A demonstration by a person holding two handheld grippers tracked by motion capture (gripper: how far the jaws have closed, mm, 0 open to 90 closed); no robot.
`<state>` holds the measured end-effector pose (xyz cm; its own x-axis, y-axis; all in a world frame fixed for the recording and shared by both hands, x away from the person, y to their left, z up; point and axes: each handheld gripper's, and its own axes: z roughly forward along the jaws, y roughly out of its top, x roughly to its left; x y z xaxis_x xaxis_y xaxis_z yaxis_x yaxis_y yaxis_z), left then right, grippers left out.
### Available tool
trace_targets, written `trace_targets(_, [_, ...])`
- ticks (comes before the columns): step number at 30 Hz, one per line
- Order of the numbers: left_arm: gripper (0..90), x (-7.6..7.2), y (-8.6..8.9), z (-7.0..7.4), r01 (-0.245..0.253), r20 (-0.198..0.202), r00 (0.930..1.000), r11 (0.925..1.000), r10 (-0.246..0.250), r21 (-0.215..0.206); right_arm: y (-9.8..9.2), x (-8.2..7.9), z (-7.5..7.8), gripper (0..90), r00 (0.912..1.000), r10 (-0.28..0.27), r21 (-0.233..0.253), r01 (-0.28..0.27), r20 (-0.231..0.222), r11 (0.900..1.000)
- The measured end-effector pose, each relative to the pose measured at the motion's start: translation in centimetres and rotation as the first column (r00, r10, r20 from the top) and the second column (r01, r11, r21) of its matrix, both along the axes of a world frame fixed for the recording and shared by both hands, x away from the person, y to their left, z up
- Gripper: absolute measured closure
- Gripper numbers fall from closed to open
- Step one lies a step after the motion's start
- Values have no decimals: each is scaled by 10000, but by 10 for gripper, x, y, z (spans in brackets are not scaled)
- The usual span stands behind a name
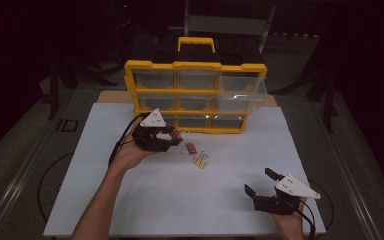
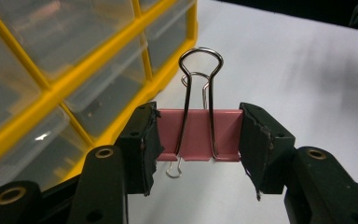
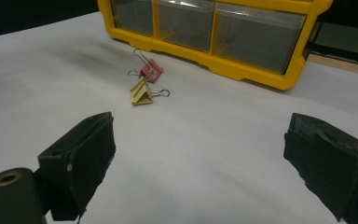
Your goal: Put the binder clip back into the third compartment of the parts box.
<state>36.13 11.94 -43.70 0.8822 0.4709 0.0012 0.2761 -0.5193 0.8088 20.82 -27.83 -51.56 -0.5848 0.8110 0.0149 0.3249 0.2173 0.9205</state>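
- The yellow drawer cabinet (image 1: 196, 95) stands at the back of the white surface (image 1: 190, 195); its top-right drawer (image 1: 242, 89) is pulled out and looks like the likely place for clips.
- The left claw (image 2: 198, 135) is clamped on the pink binder clip (image 2: 198, 134), raised just in front of the cabinet; keep the squeeze steady on the clip's ends and carry it level.
- The right claw (image 1: 262, 182) rests apart, well clear.
- A red clip (image 3: 151, 70) and yellow clip (image 3: 141, 92) lie touching near the cabinet's foot.
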Motion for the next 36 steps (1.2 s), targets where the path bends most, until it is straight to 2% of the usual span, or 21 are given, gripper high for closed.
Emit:
trace_targets(5, [501, 4, 0, 13, 125, 120, 9999, 9999, -124, -43, 0, 0, 0, 85, 10000, -1, -6, 1, -29, 10000])
trace_targets(12, [501, 9, -4, 32, 185, 212, 9996, 9988, -175, -457, 0, 0, -1, 85, 10000, -15, 12, 15, -54, 10000])
trace_targets(18, [501, 13, -11, 51, 406, 395, 9985, 9986, -392, -348, 0, 0, -1, 85, 10000, -11, 32, 12, -50, 10000])
trace_targets(24, [501, 21, -15, 71, 539, 522, 9973, 9977, -517, -410, 0, 0, -1, 84, 10000, -13, 45, 13, -40, 10000])
trace_targets(25, [501, 21, -15, 71, 539, 522, 9973, 9977, -517, -410, 0, 0, -1, 84, 10000, -13, 45, 13, -40, 10000])
trace_targets(26, [501, 24, -16, 79, 610, 566, 9967, 9974, -588, -383, 0, 0, -1, 84, 10000, -17, 43, 17, -34, 10000])
trace_targets(28, [501, 27, -17, 85, 643, 636, 9960, 9974, -621, -334, 0, 0, -1, 85, 10000, -13, 58, 13, -36, 10000])
trace_targets(32, [501, 31, -20, 97, 682, 663, 9957, 9966, -651, -457, 0, 0, -1, 85, 10000, -10, 68, 11, -58, 10000])
trace_targets(36, [501, 37, -27, 107, 717, 689, 9952, 9969, -693, -338, 1, 0, -1, 85, 9999, 31, 56, -30, -109, 10000])
